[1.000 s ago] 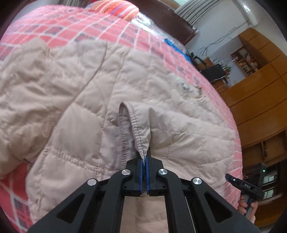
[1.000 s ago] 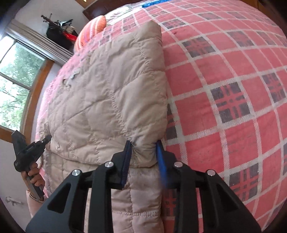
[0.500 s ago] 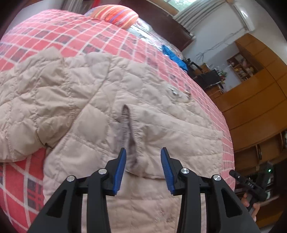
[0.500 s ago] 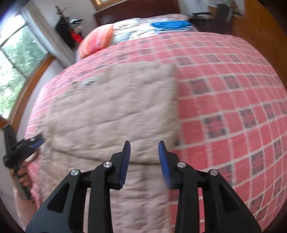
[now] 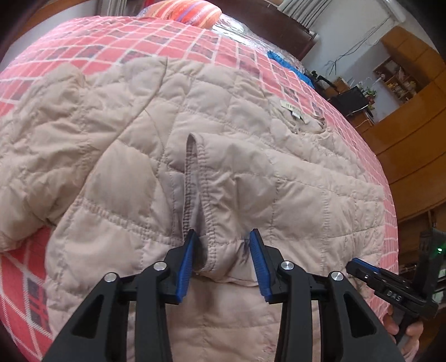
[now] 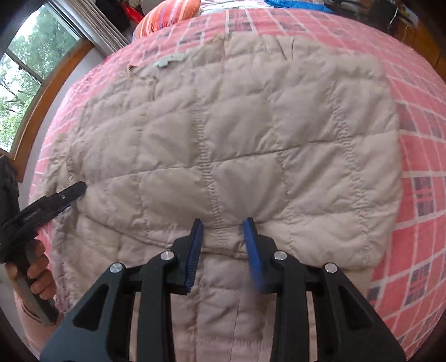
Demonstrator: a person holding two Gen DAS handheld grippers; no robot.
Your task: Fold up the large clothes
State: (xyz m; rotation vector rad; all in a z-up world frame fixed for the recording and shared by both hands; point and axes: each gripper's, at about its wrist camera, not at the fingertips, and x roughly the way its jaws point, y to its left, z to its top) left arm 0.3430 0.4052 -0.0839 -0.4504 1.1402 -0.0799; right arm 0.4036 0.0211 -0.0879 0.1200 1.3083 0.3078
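Observation:
A beige quilted jacket (image 5: 228,144) lies spread on a red plaid bedspread (image 5: 83,50), with one part folded over itself. A raised fold of its stitched hem (image 5: 200,189) stands in front of my left gripper (image 5: 223,239), which is open just above the cloth, holding nothing. In the right wrist view the same jacket (image 6: 237,133) shows as a broad folded panel. My right gripper (image 6: 223,225) is open over the panel's near edge, nothing between its blue pads. Each gripper shows at the side of the other's view, held by a hand.
An orange striped pillow (image 6: 170,11) and blue cloth (image 5: 290,66) lie at the bed's far end. Wooden cabinets (image 5: 412,117) stand to the right of the bed, a window (image 6: 25,78) to the left. Plaid bedspread (image 6: 418,139) lies bare right of the jacket.
Both grippers have opened and let go of the jacket. The left one was shut on the hem fold a second ago; the right one has drawn back from the folded panel's corner.

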